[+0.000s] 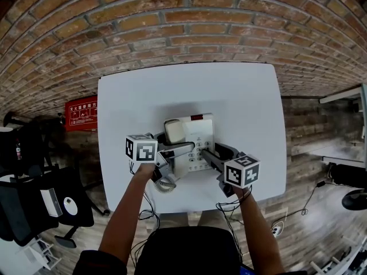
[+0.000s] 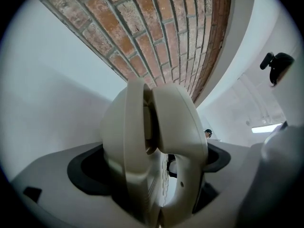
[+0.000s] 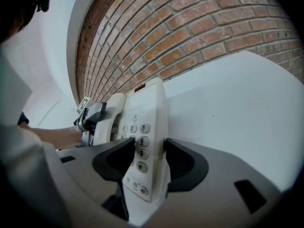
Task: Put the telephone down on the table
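A beige desk telephone (image 1: 194, 137) with its handset (image 1: 174, 132) on the cradle is over the middle of the white table (image 1: 241, 96). My left gripper (image 1: 184, 148) is shut on the handset side; in the left gripper view the telephone's rounded shell (image 2: 180, 122) fills the gap of that gripper (image 2: 156, 177). On the keypad side, my right gripper (image 1: 207, 152) is shut on the base. Its view shows the number keys (image 3: 141, 140) between the black pads of the right gripper (image 3: 147, 159). Whether the telephone touches the table cannot be told.
The coiled cord (image 1: 166, 183) hangs near the table's front edge. A brick wall (image 1: 183, 22) stands behind the table. To the left are a red sign (image 1: 82, 112) and a black chair (image 1: 46, 193). Bare tabletop lies around the telephone.
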Demonstrator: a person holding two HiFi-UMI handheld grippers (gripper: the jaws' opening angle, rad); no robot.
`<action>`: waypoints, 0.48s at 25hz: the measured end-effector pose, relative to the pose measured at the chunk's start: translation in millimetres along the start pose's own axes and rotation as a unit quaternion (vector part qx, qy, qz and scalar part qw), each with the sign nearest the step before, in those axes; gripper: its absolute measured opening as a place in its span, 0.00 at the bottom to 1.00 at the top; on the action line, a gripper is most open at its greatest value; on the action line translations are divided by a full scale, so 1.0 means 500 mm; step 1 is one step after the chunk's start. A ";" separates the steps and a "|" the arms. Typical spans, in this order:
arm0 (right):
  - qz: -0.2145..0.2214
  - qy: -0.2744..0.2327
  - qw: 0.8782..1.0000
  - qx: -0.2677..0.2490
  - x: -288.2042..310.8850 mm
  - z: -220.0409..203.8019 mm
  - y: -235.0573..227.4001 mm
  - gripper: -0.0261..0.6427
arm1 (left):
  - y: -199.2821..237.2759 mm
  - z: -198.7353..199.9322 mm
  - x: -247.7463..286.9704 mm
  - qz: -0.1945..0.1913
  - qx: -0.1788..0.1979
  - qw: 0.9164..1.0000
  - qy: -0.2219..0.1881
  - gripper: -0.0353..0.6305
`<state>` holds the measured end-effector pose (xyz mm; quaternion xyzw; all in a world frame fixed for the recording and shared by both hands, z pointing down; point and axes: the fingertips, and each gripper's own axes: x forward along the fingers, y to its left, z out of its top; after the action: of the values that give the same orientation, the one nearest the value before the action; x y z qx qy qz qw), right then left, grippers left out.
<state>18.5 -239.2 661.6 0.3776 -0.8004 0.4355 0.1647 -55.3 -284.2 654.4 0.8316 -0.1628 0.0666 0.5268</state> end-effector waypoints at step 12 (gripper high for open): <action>-0.037 -0.028 0.998 -0.039 -0.006 0.027 -0.005 0.31 | -0.016 0.010 0.005 0.012 -0.031 0.999 0.018 0.89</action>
<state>23.3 -249.6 653.8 0.4126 -0.8063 0.3868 0.1730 -50.3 -286.2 645.8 0.8114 -0.1653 0.0833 0.5544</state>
